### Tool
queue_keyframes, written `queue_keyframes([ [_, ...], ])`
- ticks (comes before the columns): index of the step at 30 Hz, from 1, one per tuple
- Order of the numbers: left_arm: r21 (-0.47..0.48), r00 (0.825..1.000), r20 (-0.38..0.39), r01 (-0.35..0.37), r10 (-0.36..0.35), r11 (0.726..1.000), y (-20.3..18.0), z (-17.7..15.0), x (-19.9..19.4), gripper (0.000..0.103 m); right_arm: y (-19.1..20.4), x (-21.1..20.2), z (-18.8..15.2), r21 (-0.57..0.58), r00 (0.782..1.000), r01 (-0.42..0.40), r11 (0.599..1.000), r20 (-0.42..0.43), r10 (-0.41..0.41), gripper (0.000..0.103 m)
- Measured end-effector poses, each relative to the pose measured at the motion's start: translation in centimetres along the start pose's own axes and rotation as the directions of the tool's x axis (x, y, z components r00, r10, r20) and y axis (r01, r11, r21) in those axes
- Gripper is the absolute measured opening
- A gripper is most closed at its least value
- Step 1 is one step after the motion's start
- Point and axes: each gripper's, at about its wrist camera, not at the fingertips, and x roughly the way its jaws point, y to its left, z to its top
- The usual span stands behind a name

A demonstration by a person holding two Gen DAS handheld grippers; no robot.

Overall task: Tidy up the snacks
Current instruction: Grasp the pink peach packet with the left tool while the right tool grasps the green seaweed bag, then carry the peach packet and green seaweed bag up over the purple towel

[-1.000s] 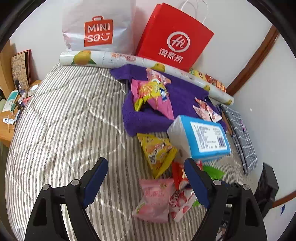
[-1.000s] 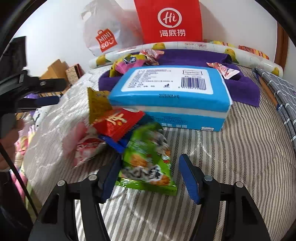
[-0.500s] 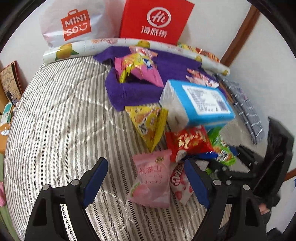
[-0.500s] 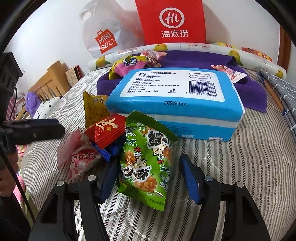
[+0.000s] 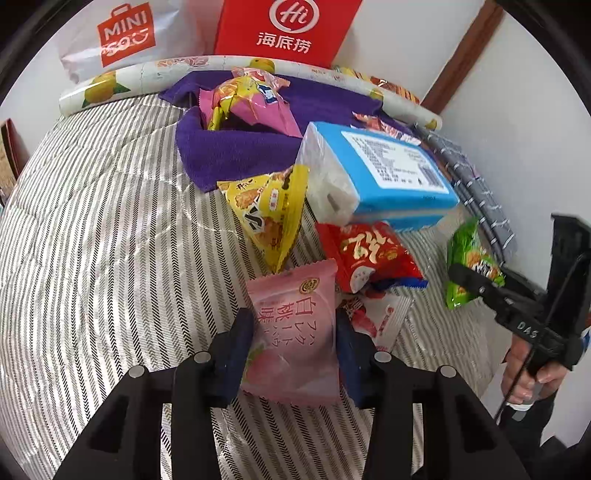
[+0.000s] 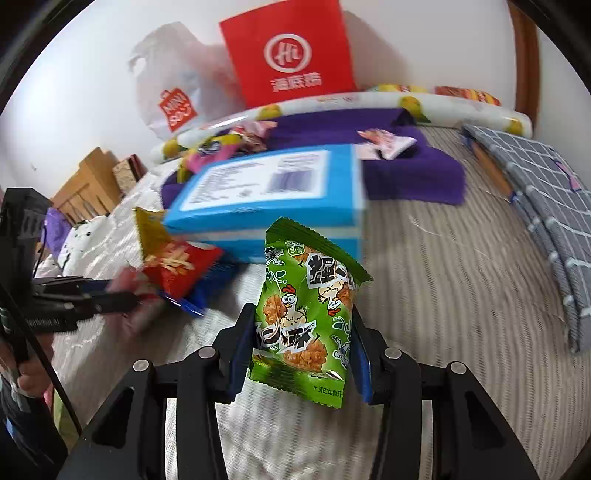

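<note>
The striped bed cover [image 5: 110, 229] carries the whole lot, and beyond both grippers, against the wall, stand a red paper bag [image 5: 288, 29] and a white shopping bag [image 5: 122, 37]. Ahead of the left gripper [image 5: 293, 345] lies a purple towel [image 5: 229, 151] already bearing several packets, and to its forward right a blue tissue pack [image 5: 384, 173]. Nearer still sit a yellow packet [image 5: 269, 214] and a red packet [image 5: 369, 254], both untouched. Half a second ago both sets of jaws stood wide around their targets; now each is closing. The left gripper's pads press the sides of the pink peach snack [image 5: 295, 332], which lies directly between them, low on the cover. The right gripper [image 6: 303, 347] pinches the green chicken snack [image 6: 310, 310], which has come away from the pile and stands tilted up clear of the cover, just short of the tissue pack. Judgement: two packets are secured at once, so the pick stage appears complete; carriage to the towel beyond is the likely next step. Thin foil may slip.
</note>
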Motion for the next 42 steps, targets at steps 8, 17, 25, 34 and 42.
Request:
queue_keyframes([
  [8, -0.006, 0.98, 0.027, -0.195, 0.195, 0.981, 1.4, 0.6, -0.8, 0.042, -1.3, 0.6, -0.3, 0.01, 1.0, 0.016, 1.0, -0.021, -0.016, 0.049],
  [17, 0.002, 0.964, 0.033, -0.262, 0.262, 0.965, 1.9, 0.2, 0.3, 0.041, -0.8, 1.3, -0.1, -0.015, 0.999, 0.053, 0.998, -0.008, -0.053, 0.047],
  [25, -0.012, 0.975, 0.071, -0.209, 0.21, 0.978, 1.8, 1.0, -1.7, 0.039, -1.2, -0.2, 0.2, -0.008, 0.999, 0.047, 0.999, 0.022, -0.046, 0.045],
  [34, 0.019, 0.99, 0.111, -0.088, 0.085, 0.996, -1.3, 3.0, -3.7, 0.039, -0.2, -3.2, 2.1, -0.035, 0.995, 0.025, 0.999, 0.101, -0.021, 0.046],
  [42, 0.08, 0.991, 0.135, -0.009, -0.002, 0.997, -5.3, 6.0, -4.2, 0.039, -0.1, -5.2, 5.2, -0.03, 0.985, 0.005, 1.0, 0.171, 0.0, 0.046],
])
